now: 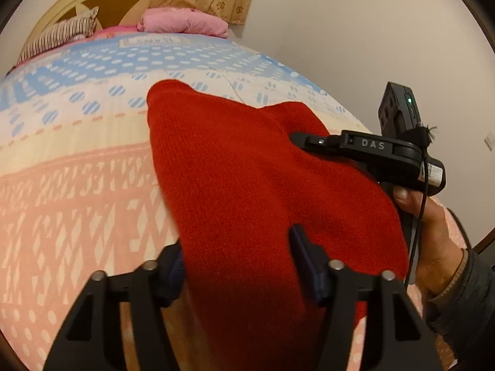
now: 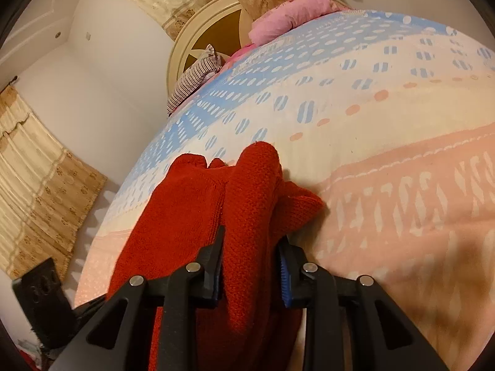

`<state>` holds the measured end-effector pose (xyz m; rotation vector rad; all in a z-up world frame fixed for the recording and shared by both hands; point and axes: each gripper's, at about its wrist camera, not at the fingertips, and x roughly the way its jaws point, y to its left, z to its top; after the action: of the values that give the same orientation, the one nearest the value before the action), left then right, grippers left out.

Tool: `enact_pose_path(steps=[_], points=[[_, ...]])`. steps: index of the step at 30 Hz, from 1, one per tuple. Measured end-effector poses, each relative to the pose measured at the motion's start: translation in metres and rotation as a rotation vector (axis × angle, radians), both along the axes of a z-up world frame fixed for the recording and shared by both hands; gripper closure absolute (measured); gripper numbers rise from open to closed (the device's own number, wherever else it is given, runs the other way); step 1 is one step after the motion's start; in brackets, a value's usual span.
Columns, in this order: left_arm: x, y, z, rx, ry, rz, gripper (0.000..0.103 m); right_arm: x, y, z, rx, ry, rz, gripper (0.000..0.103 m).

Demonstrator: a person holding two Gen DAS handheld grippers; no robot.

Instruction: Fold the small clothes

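One red knit garment (image 1: pixel 247 185), two grippers, left gripper (image 1: pixel 238 266), right gripper (image 2: pixel 250 262), gripping it

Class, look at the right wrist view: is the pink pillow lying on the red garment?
No; the pink pillow lies by the headboard, far from the red garment.

surface: bed (image 1: pixel 77 185) | on it: red knit garment (image 1: pixel 247 170); pink pillow (image 1: pixel 185 24); striped pillow (image 1: pixel 58 37)
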<state>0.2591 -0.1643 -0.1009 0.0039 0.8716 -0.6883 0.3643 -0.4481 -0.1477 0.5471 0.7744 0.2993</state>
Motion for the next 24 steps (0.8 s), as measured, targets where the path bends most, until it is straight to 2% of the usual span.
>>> enact_pose_path(steps=[4,9,13,24], points=[[-0.008,0.001,0.006,0.036,-0.026,0.013,0.054,-0.007,0.006,0.008,-0.042,-0.02,-0.008,0.076],[-0.018,0.007,0.014,0.074,-0.044,0.02,0.059,-0.019,0.017,0.019,-0.035,-0.047,-0.001,0.076],[-0.035,0.019,0.022,0.099,-0.083,0.034,0.06,-0.03,0.034,0.03,-0.025,-0.074,0.037,0.076],[-0.07,0.085,0.03,0.099,-0.106,0.119,0.06,-0.047,0.11,0.038,-0.002,-0.099,0.17,0.076]])
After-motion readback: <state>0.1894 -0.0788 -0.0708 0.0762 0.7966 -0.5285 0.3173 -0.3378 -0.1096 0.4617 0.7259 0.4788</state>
